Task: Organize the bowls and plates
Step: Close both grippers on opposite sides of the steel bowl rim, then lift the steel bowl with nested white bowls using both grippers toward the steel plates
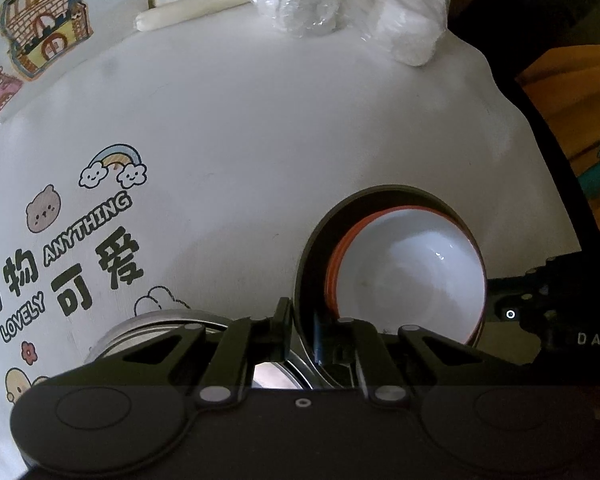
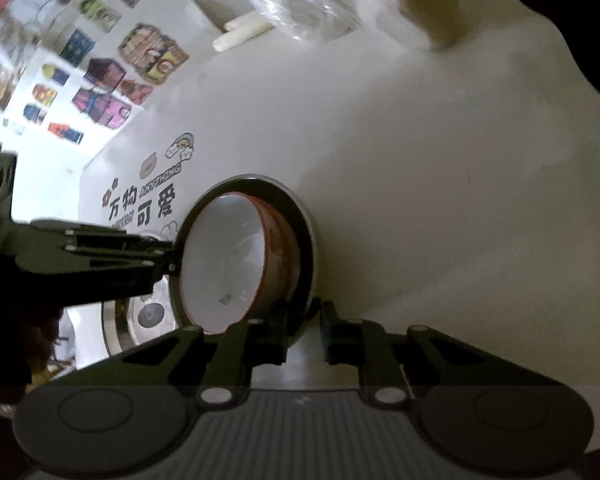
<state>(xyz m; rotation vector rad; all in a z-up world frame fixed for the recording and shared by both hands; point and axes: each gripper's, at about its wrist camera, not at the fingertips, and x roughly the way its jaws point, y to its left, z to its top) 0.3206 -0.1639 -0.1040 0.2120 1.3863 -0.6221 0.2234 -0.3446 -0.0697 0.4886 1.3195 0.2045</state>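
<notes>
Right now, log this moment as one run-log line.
left gripper: shut on dark dish rim | right gripper: shut on opposite rim | orange-rimmed bowl: inside dark dish | metal dish: beside it on table

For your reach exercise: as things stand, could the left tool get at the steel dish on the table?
Probably not yet: the left tool is shut on the dark bowl; the steel dish lies right beside it, uncovered.

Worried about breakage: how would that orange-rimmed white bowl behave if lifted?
Likely stiff and breakable: the white bowl shines like glazed ceramic. Probably slippery too. It sits loose inside the dark dish, so tilting may slide it.
</notes>
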